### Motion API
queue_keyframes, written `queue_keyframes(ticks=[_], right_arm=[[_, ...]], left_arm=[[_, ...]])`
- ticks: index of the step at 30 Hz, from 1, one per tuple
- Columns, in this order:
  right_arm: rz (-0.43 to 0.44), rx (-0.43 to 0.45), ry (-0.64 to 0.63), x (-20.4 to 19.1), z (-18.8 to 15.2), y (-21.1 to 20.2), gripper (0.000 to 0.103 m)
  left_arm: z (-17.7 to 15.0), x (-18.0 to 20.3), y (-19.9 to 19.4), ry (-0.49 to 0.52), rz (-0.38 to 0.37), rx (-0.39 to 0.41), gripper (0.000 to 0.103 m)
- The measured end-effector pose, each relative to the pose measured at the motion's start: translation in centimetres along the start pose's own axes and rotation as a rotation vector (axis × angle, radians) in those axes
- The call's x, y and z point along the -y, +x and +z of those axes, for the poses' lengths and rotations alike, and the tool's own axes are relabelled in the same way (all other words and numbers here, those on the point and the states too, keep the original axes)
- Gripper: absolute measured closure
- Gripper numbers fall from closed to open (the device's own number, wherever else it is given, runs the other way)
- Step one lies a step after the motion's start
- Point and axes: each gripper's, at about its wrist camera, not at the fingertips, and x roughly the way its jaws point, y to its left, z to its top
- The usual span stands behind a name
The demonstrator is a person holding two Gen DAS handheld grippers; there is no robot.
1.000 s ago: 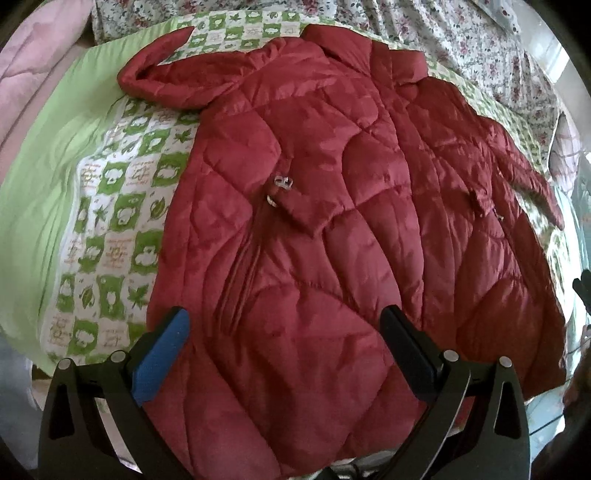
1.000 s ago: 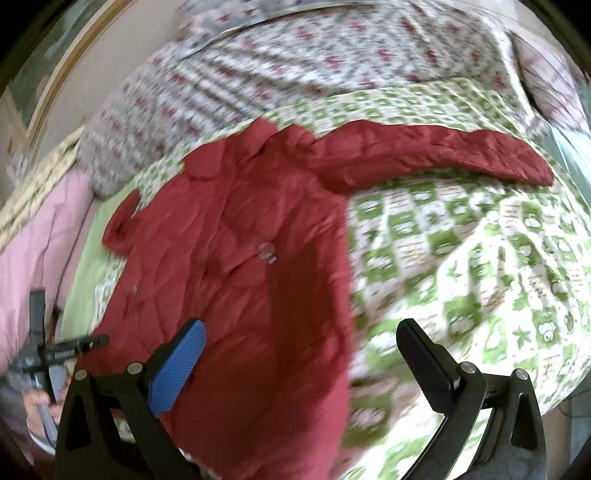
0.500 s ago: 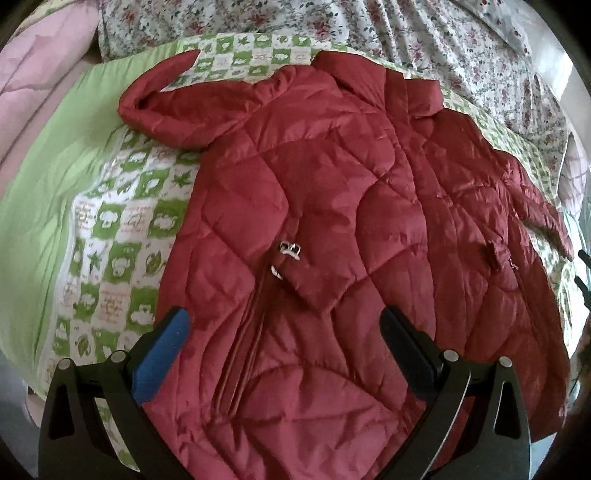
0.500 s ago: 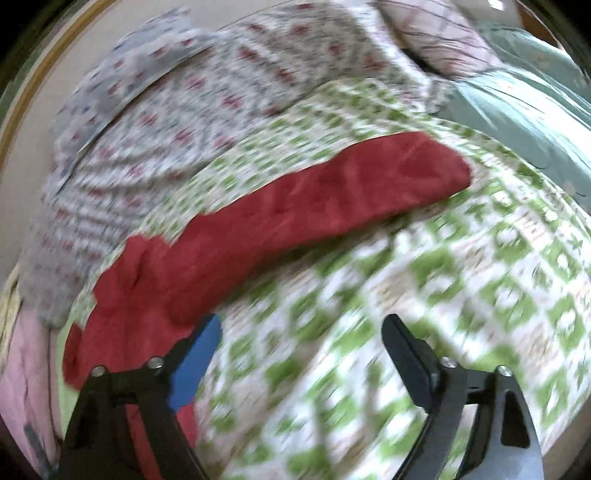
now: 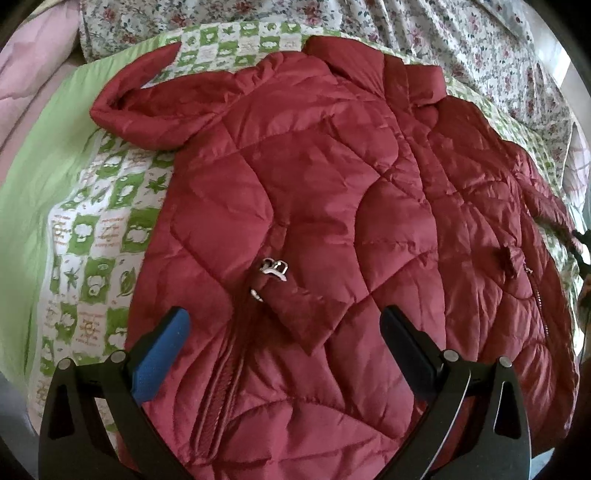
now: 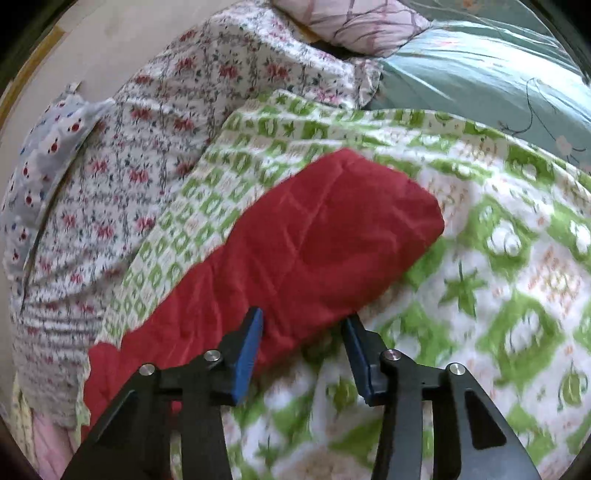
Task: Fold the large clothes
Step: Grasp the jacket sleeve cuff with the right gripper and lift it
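We see a red quilted jacket [image 5: 332, 221] spread front-up on a bed, lying on a green-and-white checked blanket [image 5: 92, 236]. Through the left wrist camera, the left hand-held gripper [image 5: 284, 328] hangs above the lower front of the jacket with its jaws spread wide and nothing between them; one finger carries a blue pad [image 5: 162, 354], the other shows black. Between the fingers, a little beyond them, sit a small metal buckle [image 5: 275, 268] and a short quilted tab [image 5: 306, 314] beside the zipper line [image 5: 225, 380]. The collar [image 5: 388, 70] lies at the far end, and the near-side sleeve [image 5: 147, 110] bends away to the left over the blanket. A plain green sheet [image 5: 33, 184] and a pink quilt [image 5: 29, 66] border the blanket on the left, and a floral bedspread [image 5: 443, 33] runs along the far edge.

Through the right wrist camera, the right hand-held gripper [image 6: 304, 325] is at the other sleeve [image 6: 314, 240], which stretches across the blanket [image 6: 498, 277] with its cuff end [image 6: 417, 210] pointing away. The jaws are partly open, one finger [image 6: 251, 347] over the sleeve's fabric and the other [image 6: 356, 347] just beside its lower edge, so the sleeve sits between them; we cannot tell whether the pads press on it. The picture is somewhat blurred. Beyond lie the floral bedspread [image 6: 147, 129], a teal cover [image 6: 480, 74] and a pale patterned pillow [image 6: 351, 22].
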Motion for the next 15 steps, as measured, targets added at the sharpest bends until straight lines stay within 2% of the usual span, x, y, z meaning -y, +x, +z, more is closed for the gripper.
queue_keyframes(ticks=[3, 5, 8, 11, 15], right_arm=[[0.005, 0.016, 0.004, -0.1, 0.5, 0.6, 0.066], [0.008, 0.032, -0.016, -0.5, 0.7, 0.8, 0.079], [0.026, 0.058, -0.051, -1.4, 0.7, 0.5, 0.088], [0.051, 0.087, -0.100, -3.0, 0.6, -0.3, 0.091], [0.126, 0.114, -0.160, -6.2, 0.2, -1.6, 0.092]], left_arm=[[0.2, 0.4, 0.6, 0.006, 0.000, -0.014, 0.000], [0.2, 0.7, 0.9, 0.012, -0.004, -0.021, 0.000], [0.3, 1.1, 1.3, 0.024, -0.004, -0.030, 0.000], [0.4, 1.3, 1.6, 0.029, -0.005, -0.037, 0.000], [0.5, 1.4, 1.8, 0.028, -0.015, -0.046, 0.000]])
